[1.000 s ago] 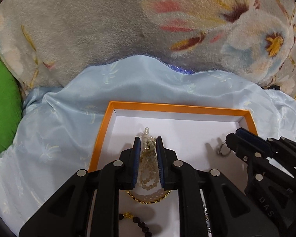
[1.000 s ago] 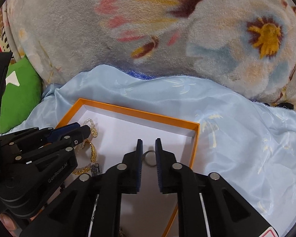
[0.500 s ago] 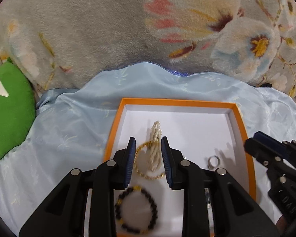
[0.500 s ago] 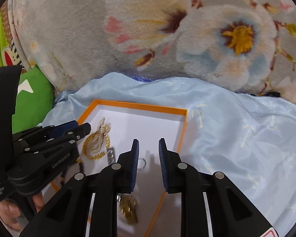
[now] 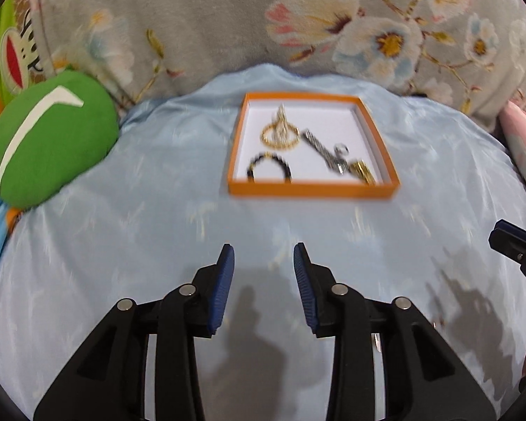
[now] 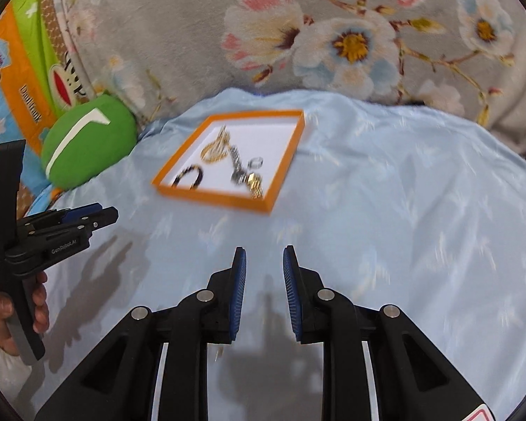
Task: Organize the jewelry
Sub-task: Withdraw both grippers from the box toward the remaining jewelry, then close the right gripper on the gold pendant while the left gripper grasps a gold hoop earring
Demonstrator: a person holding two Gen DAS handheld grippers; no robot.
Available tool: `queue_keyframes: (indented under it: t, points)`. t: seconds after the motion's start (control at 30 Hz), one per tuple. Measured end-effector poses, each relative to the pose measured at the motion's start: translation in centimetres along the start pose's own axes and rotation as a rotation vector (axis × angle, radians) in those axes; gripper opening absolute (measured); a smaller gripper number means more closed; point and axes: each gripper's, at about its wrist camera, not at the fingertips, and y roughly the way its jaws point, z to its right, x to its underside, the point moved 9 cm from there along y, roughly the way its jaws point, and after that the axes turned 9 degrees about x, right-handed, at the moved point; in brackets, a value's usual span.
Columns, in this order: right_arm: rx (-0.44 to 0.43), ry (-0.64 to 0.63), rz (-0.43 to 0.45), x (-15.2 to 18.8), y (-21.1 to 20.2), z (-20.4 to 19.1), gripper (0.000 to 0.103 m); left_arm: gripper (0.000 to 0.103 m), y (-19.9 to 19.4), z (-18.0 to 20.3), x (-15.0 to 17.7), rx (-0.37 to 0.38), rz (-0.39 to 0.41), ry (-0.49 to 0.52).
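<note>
A: Well, where does the jewelry stand?

B: All in the orange tray (image 5: 312, 188) toward the far edge of the bed's blue sheet (image 5: 129, 231): gold bangle (image 5: 280, 135), black bead bracelet (image 5: 269, 169), silver ring (image 5: 341, 148).

A: The grippers?

B: Left gripper (image 5: 263, 273) empty, jaws opening. Right gripper (image 6: 264, 280) parted, grasping nothing. Both well apart from the tray, near the bed's front edge.

A: Recommendation?

B: Judged complete. If another approach is needed, descend straight over the tray; avoid nudging its rim.
</note>
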Motion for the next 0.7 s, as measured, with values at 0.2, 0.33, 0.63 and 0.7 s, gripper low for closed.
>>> queue_keyframes:
  t: [0.2,0.33,0.63,0.7]
  points:
    - [-0.034,-0.024,-0.064,8.1,-3.5,-2.9,0.024,0.042,-4.2,1.9,7.0,0.074,-0.034,-0.054]
    - [-0.05,-0.034,-0.094,11.1,-4.0,-5.0,0.027,0.045,-5.8,3.1,10.8,0.102,-0.061,-0.087]
    - [-0.022,-0.056,-0.113,11.9,-3.1,-6.6,0.027,0.045,-7.2,6.0,15.7,0.115,-0.098,-0.037]
    - [-0.019,-0.058,-0.125,12.0,-2.9,-6.7,0.027,0.045,-7.4,6.3,16.1,0.114,-0.101,-0.028]
